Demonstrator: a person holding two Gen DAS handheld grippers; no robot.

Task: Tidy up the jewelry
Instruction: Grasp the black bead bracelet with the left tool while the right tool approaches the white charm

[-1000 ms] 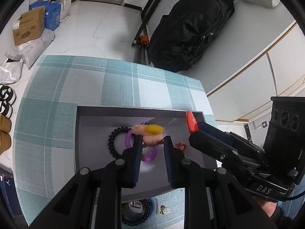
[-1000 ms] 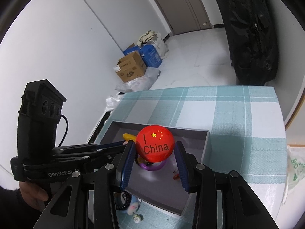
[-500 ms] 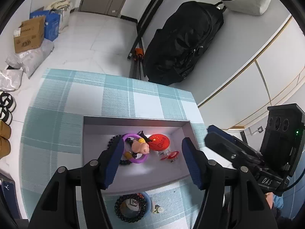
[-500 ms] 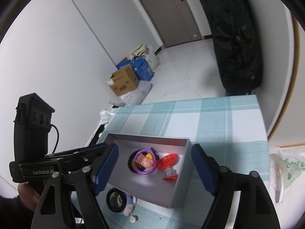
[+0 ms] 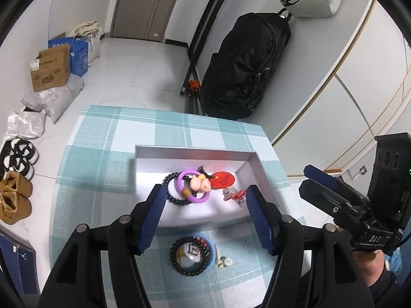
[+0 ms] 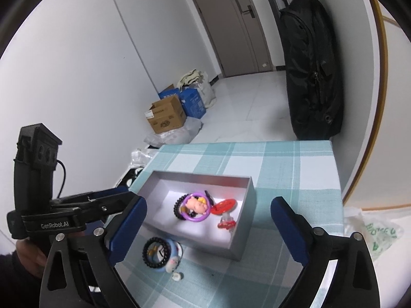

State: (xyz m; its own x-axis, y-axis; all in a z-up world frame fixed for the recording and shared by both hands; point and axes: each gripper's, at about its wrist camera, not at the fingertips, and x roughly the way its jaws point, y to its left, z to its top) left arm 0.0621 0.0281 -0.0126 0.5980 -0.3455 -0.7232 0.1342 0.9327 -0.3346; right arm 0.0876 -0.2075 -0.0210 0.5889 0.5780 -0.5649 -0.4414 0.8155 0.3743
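Observation:
An open grey box point(image 5: 195, 151) stands on the teal checked tablecloth point(image 5: 102, 154). In it lie a purple ring with a pink pig charm point(image 5: 200, 183), a black bead bracelet point(image 5: 172, 197), a red badge point(image 5: 223, 178) and a small red trinket point(image 5: 235, 195). My left gripper point(image 5: 205, 197) hangs open above the box's near edge, holding nothing. My right gripper point(image 6: 208, 205) also hovers there, its jaws opening, with nothing between them. In front of the box point(image 6: 200, 177) another black bead bracelet rests on a blue disc point(image 5: 191, 252), with a small white charm point(image 5: 224, 261) beside it.
The table ends just behind the box and to both sides. A black backpack point(image 5: 244, 64) leans on the wall beyond. Cardboard boxes point(image 5: 50, 68) and shoes point(image 5: 15, 197) sit on the floor at left. A plastic bag point(image 6: 372, 236) lies off the right edge.
My left gripper let go of the pig charm and my right let go of the red badge. Both now lie in the box. Both grippers opened and drew back and up.

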